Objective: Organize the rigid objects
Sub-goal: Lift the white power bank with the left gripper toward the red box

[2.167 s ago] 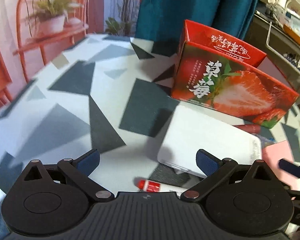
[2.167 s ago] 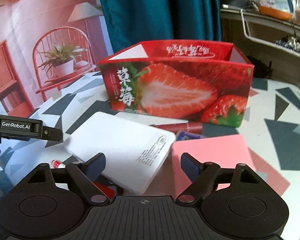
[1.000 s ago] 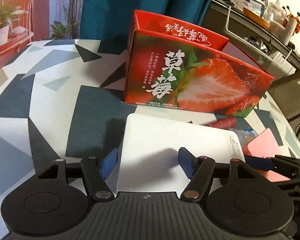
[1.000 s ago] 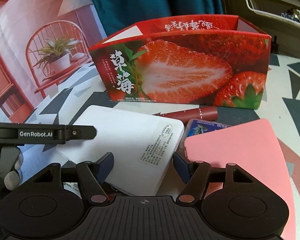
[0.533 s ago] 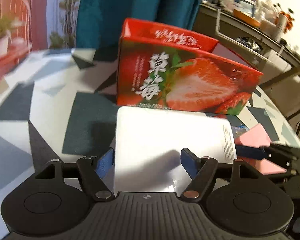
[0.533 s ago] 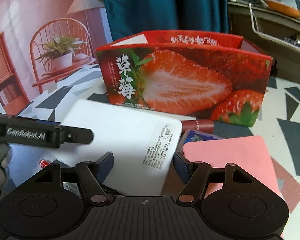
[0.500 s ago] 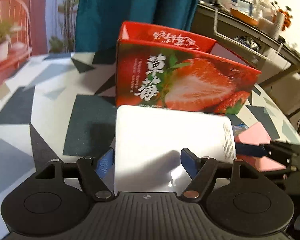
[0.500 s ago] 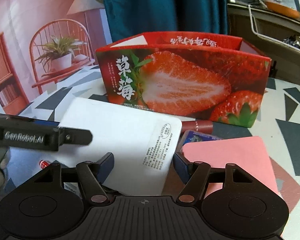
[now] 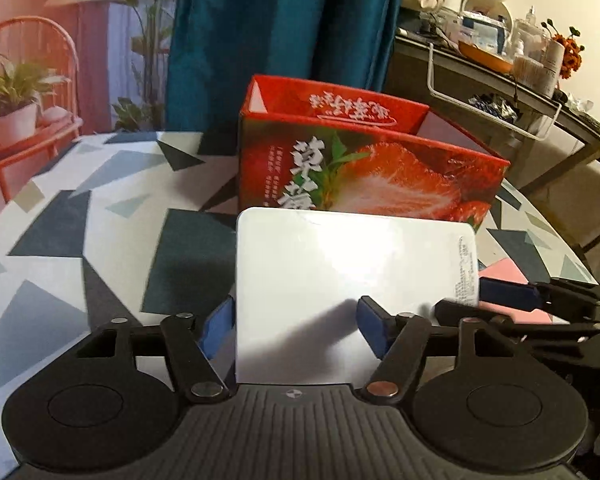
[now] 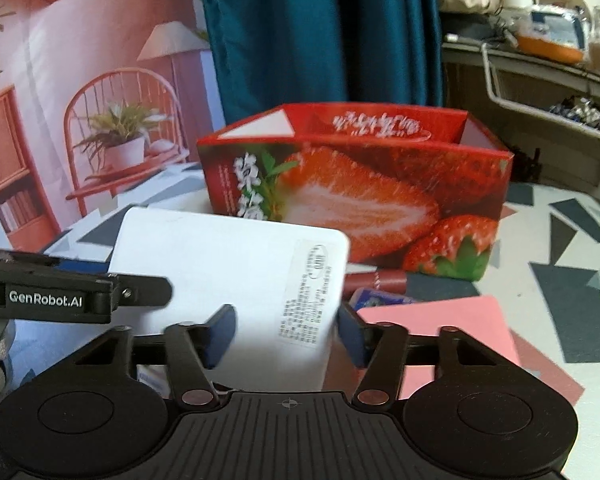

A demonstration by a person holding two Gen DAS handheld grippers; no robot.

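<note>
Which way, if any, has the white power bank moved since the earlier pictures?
Yes. The white power bank has risen off the table: in the right wrist view its far edge now overlaps the strawberry box, where earlier it lay flat below the box's base.

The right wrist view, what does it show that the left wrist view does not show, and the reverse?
Only the right wrist view shows the dark red tube and the blue packet lying between the strawberry box and the pink pad, plus the left gripper's branded side.

Only the left wrist view shows the right gripper's blue fingers from the side, beside the white flat box.

Both show the strawberry box, the white flat box between the fingers, the pink pad and the patterned table.
</note>
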